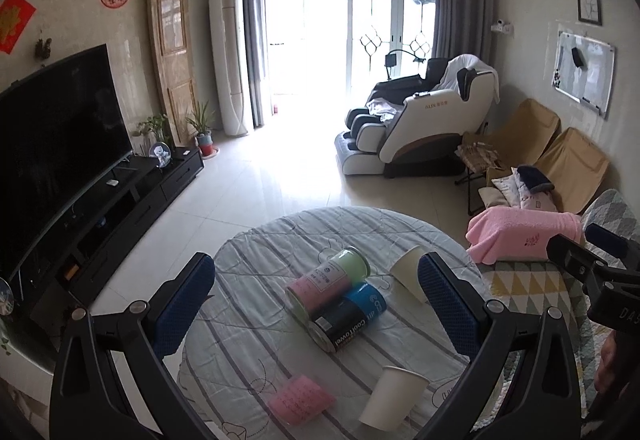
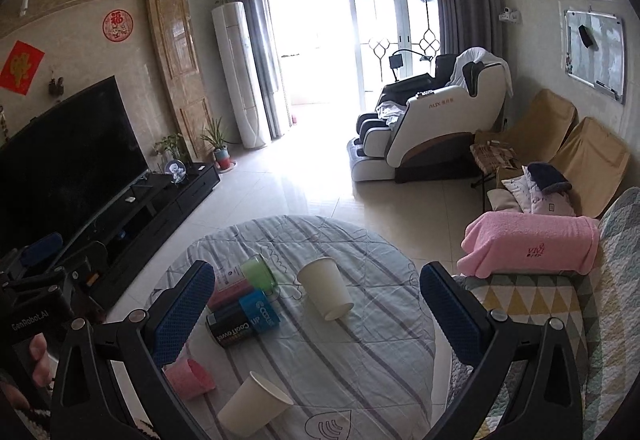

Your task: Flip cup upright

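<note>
Two white paper cups are on the round, striped-cloth table (image 1: 256, 264). The far cup (image 1: 408, 272) (image 2: 326, 292) lies on its side with its mouth facing away. The near cup (image 1: 394, 398) (image 2: 254, 410) stands tilted at the table's front edge, its mouth up. My left gripper (image 1: 316, 304) is open and empty, held above the table. My right gripper (image 2: 318, 314) is open and empty too, with the far cup between its fingers' lines of sight.
Two cans lie on their sides mid-table: a pink and green one (image 1: 328, 278) (image 2: 248, 278) and a black and blue one (image 1: 348, 314) (image 2: 244, 318). A pink note pad (image 1: 301, 404) (image 2: 188, 378) lies near the front. A sofa with a pink towel (image 1: 524, 236) is at the right, a TV stand (image 1: 132, 199) at the left.
</note>
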A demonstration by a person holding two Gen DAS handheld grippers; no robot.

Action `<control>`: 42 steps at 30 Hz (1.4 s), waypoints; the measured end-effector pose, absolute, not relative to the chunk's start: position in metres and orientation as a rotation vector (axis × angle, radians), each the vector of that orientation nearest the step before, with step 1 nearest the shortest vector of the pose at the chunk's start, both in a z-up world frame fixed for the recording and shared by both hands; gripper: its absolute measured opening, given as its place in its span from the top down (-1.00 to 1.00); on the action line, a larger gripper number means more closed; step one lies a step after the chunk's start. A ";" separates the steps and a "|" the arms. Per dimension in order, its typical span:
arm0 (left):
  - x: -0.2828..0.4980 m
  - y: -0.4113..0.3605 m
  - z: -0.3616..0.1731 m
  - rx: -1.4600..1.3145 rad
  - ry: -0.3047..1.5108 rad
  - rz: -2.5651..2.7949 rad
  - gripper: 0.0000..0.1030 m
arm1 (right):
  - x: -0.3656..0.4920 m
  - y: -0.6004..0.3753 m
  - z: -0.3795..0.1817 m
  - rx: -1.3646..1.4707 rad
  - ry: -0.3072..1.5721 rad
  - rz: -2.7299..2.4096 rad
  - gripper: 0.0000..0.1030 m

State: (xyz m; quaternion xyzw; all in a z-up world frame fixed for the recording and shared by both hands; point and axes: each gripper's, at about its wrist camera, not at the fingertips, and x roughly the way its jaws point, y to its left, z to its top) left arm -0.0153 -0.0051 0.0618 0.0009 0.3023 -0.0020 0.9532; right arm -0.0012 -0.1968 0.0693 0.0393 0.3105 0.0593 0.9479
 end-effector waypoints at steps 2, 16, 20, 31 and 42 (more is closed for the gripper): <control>-0.015 -0.006 0.060 0.002 0.630 -0.008 -1.00 | -0.002 -0.197 0.068 0.080 0.642 0.123 -1.00; -0.006 -0.020 0.014 0.004 0.854 -0.043 -1.00 | -0.002 -0.202 0.035 0.094 0.822 0.115 -1.00; 0.005 -0.027 0.001 0.019 0.910 -0.056 -1.00 | 0.000 -0.206 0.031 0.101 0.837 0.111 -1.00; 0.078 -0.051 -0.069 0.046 1.147 -0.186 -1.00 | 0.027 -0.222 0.016 0.129 0.935 0.069 -1.00; 0.132 -0.067 -0.150 0.114 1.353 -0.180 -1.00 | 0.044 -0.252 -0.038 0.186 1.100 -0.011 -1.00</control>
